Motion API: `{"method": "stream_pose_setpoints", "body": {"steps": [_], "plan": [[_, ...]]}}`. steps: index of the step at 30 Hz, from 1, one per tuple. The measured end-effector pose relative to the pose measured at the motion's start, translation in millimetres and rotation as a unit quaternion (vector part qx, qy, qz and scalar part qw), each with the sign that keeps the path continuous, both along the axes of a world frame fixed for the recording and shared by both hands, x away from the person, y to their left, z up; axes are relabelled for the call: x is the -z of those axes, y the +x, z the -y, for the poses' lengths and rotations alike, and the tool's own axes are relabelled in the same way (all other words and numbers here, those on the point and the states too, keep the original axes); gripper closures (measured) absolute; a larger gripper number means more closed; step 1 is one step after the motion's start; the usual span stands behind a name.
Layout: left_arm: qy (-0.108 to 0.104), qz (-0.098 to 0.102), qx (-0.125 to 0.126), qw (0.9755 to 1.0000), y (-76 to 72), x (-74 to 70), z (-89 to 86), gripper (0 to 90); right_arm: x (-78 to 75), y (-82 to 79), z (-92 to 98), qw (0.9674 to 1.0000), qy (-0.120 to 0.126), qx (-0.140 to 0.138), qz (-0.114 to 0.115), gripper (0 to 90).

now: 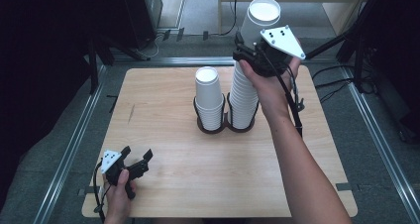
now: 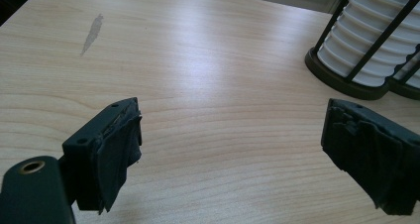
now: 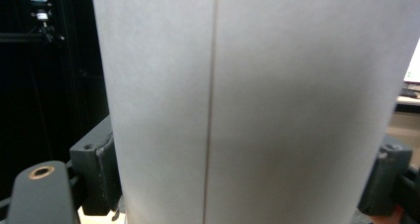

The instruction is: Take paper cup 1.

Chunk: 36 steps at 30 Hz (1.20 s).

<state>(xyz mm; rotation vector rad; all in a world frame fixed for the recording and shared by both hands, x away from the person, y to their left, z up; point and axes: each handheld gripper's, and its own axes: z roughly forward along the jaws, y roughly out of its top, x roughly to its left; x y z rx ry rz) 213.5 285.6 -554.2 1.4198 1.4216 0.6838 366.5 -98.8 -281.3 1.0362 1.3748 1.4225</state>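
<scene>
Two stacks of white paper cups stand in a black wire holder (image 1: 225, 128) at the middle of the wooden table (image 1: 173, 184): a short stack (image 1: 208, 92) on the left and a tall stack (image 1: 243, 97) on the right. My right gripper (image 1: 246, 53) is shut on the top cup (image 1: 262, 16) of the tall stack, just below its rim. In the right gripper view that cup's wall (image 3: 257, 85) sits between both jaws of the right gripper (image 3: 242, 179). My left gripper (image 1: 136, 157) rests open near the table's front left corner, its jaws (image 2: 233, 149) wide apart over bare wood.
The holder's base (image 2: 341, 85) and the ribbed lower cups (image 2: 366, 40) lie ahead and to the right of the left gripper. A grey smudge (image 2: 91, 33) marks the wood. Metal rails (image 1: 74, 140) run along the floor beside the table.
</scene>
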Motion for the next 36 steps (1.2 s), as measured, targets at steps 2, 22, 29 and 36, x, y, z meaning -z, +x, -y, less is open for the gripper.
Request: {"method": "stream_pose_setpoints", "body": {"steps": [2,22,29,36], "plan": [[-0.001,0.000,0.000,1.0000,0.2,0.0,-0.1,8.7,-5.1,-1.6,-0.6,1.0000,0.001,0.001,0.003,14.0],[-0.001,0.001,0.000,1.0000,0.8,0.0,-0.8,8.7,-45.8,-28.3,21.0,0.9983,0.038,-0.029,0.034,14.4],[-0.005,0.000,-0.002,1.0000,0.8,0.0,-1.1,8.7,-52.7,-40.3,31.6,0.9977,0.047,-0.038,0.032,14.4],[-0.003,0.000,-0.002,1.0000,0.9,0.1,-1.0,8.7,-49.9,-53.4,40.7,0.9978,0.040,-0.042,0.032,14.3]]}}
